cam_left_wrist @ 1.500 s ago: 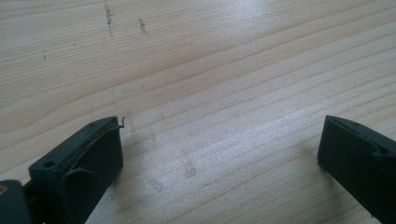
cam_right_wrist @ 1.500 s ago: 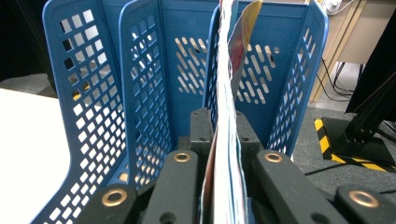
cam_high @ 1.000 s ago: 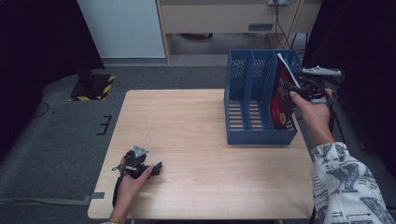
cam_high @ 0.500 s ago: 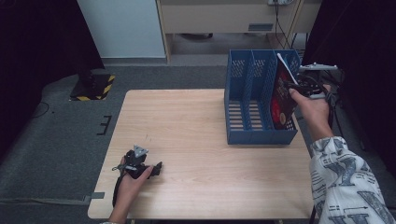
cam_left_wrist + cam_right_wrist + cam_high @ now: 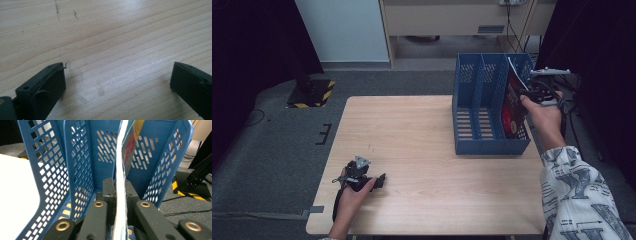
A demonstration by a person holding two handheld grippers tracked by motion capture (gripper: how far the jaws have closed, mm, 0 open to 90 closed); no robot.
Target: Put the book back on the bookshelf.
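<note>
A thin red and black magazine (image 5: 512, 107) stands tilted in the rightmost slot of the blue three-slot file rack (image 5: 477, 145). My right gripper (image 5: 526, 94) holds it from the right side, near its upper edge. In the right gripper view the jaws have just been closing and now pinch the magazine's white page edge (image 5: 121, 170), with the rack's perforated walls (image 5: 80, 165) behind. My left gripper (image 5: 381, 180) lies on the wooden table near its front left corner. Its jaws stand wide apart over bare wood (image 5: 117, 80), with nothing between them.
The rack stands at the table's right side, its two left slots holding nothing. A grey floor, a cabinet and a black and yellow striped foot (image 5: 312, 92) lie beyond the table (image 5: 422, 130). Dark curtains hang on both sides.
</note>
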